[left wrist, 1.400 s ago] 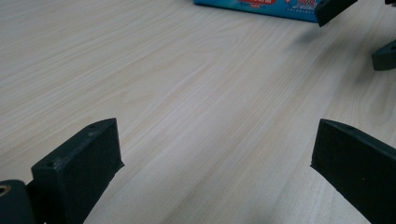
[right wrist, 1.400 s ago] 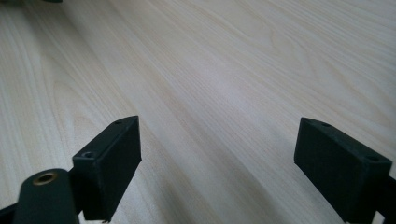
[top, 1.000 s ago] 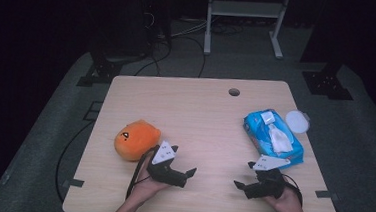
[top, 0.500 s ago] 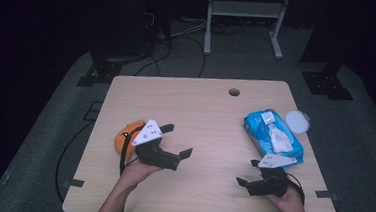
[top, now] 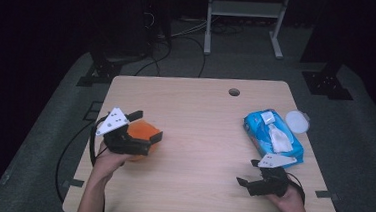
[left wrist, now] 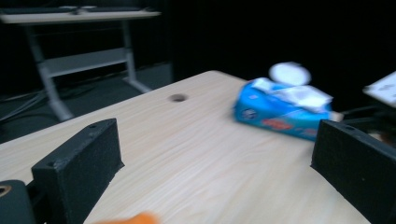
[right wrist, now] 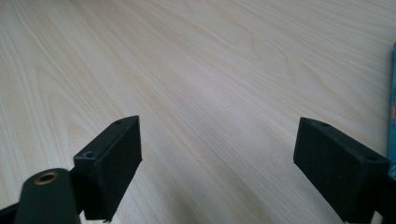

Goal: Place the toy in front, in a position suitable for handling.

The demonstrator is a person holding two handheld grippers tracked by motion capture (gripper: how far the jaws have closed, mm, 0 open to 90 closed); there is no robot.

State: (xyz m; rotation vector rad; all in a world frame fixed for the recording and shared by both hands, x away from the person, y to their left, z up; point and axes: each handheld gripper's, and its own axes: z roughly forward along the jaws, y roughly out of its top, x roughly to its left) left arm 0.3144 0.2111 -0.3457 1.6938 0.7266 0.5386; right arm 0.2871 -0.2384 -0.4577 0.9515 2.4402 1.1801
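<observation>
1. Black right gripper (top: 252, 176) lowest in the high view, near the table's (top: 201, 107) front right edge; jaws spread wide, bare wood between them in the right gripper view.
2. Left gripper (top: 143, 127) at the table's left side, over the orange plush toy (top: 141, 132); jaws wide apart, one each side of the toy. Whether they touch it, cannot tell.
3. Orange sliver (left wrist: 133, 218) at the bottom edge of the left gripper view, below the gap between the jaws.
4. Blue wipes pack (top: 273, 137) on the right side, just beyond the right gripper, white tissue sticking up.
5. White round lid (top: 297, 120) just beside the pack's far corner.
6. Cable hole (top: 234, 92) near the far edge.
</observation>
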